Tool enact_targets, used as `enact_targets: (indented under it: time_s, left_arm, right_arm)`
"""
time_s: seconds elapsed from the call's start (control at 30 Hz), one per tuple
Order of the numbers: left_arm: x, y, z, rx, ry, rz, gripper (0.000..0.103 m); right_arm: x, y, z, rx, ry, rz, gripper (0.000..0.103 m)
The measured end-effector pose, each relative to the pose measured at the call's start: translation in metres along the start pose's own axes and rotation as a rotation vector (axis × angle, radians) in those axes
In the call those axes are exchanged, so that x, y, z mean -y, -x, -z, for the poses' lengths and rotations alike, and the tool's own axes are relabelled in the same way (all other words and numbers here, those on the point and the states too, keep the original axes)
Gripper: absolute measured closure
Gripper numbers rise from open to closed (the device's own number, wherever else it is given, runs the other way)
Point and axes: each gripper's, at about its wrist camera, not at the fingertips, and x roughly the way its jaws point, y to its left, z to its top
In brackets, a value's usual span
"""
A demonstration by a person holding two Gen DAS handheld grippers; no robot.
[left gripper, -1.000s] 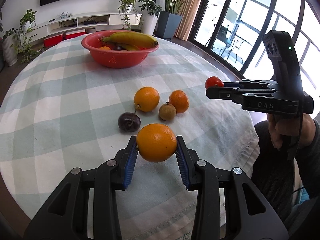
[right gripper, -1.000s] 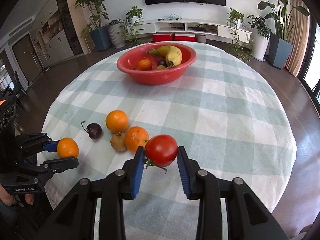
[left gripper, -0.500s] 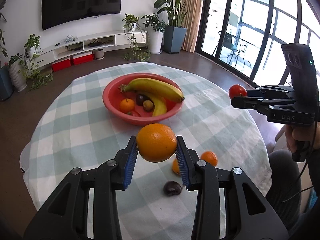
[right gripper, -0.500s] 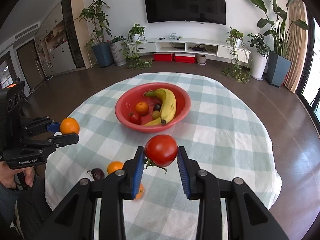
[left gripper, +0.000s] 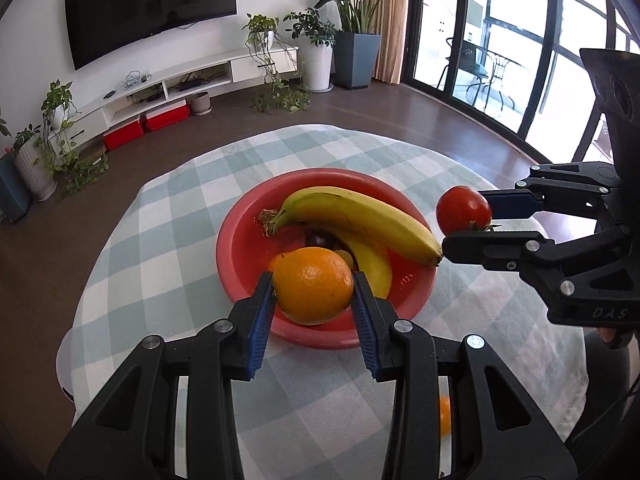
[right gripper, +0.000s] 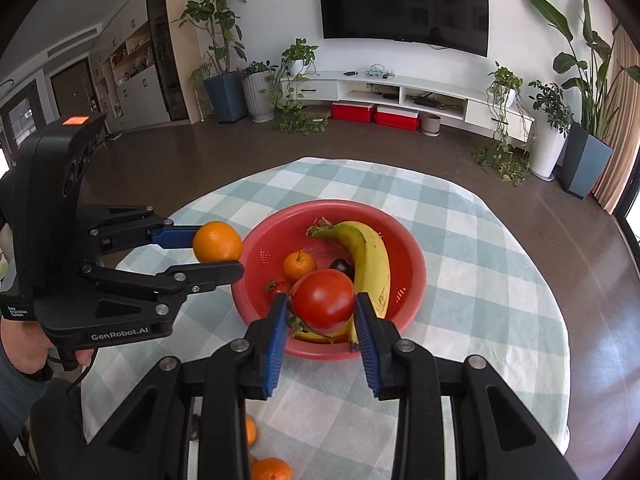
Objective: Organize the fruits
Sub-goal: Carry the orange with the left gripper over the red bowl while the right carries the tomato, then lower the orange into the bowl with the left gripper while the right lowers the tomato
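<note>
Left wrist view: left gripper [left gripper: 314,292] clamps orange [left gripper: 313,285], right gripper [right gripper: 322,308] clamps tomato [right gripper: 323,299]; both hover near bowl [left gripper: 228,256]. Lower inside rim, release clear of banana [left gripper: 360,216].

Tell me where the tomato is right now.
The tomato is clamped in the right hand-held gripper, held above the near rim of the red bowl, right of the orange held by the left hand-held gripper.
</note>
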Motion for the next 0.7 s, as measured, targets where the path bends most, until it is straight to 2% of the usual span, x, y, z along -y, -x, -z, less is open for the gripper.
enact_targets:
  time_s: [0.33,0.7]
  left_arm:
    - [-0.007,-0.056,0.007,-0.071,0.001,-0.002,0.068]
    - [-0.010,-0.072,0.014,-0.078,0.000,-0.017,0.067]
  right_arm:
    - [-0.001,-0.056,-0.001,-0.097,0.044,0.004,0.067]
    - [-0.003,-0.071,-0.007,-0.123,0.066,0.018,0.067]
